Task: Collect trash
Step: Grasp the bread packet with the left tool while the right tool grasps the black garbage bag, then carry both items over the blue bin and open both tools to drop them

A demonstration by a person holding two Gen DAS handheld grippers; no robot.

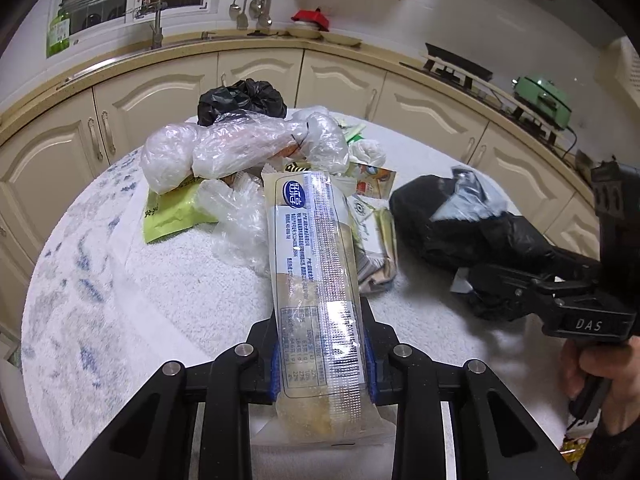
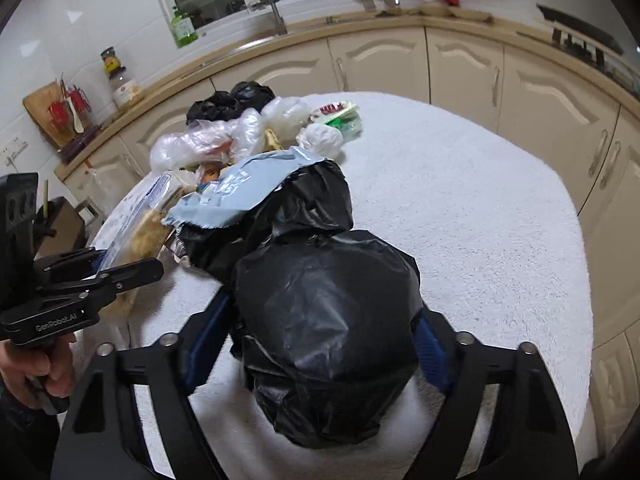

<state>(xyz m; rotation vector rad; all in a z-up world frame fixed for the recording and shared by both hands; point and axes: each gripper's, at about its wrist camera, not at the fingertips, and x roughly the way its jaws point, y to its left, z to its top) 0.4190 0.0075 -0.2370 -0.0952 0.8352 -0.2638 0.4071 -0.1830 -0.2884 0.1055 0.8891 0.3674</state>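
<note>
My left gripper point(image 1: 324, 344) is shut on the near end of a long clear snack packet point(image 1: 316, 248) with blue print, whose far end rests on the trash pile. That pile holds crumpled clear plastic bags point(image 1: 240, 148), a green wrapper point(image 1: 172, 212) and a small knotted black bag point(image 1: 240, 100). In the right wrist view my right gripper point(image 2: 324, 312) has a bulky black plastic bag point(image 2: 320, 360) between its blue pads point(image 2: 208, 336), which press its sides. A grey-blue mailer point(image 2: 240, 188) sticks out of the bag's far end. The left gripper point(image 2: 132, 268) shows at the left edge.
Everything lies on a round table with a fluffy white cover point(image 2: 460, 200). Cream kitchen cabinets point(image 1: 260, 72) curve behind it, with a sink tap point(image 1: 158, 26) and a stove point(image 1: 460, 66) on the counter. A hand point(image 1: 592, 384) holds the right gripper's handle.
</note>
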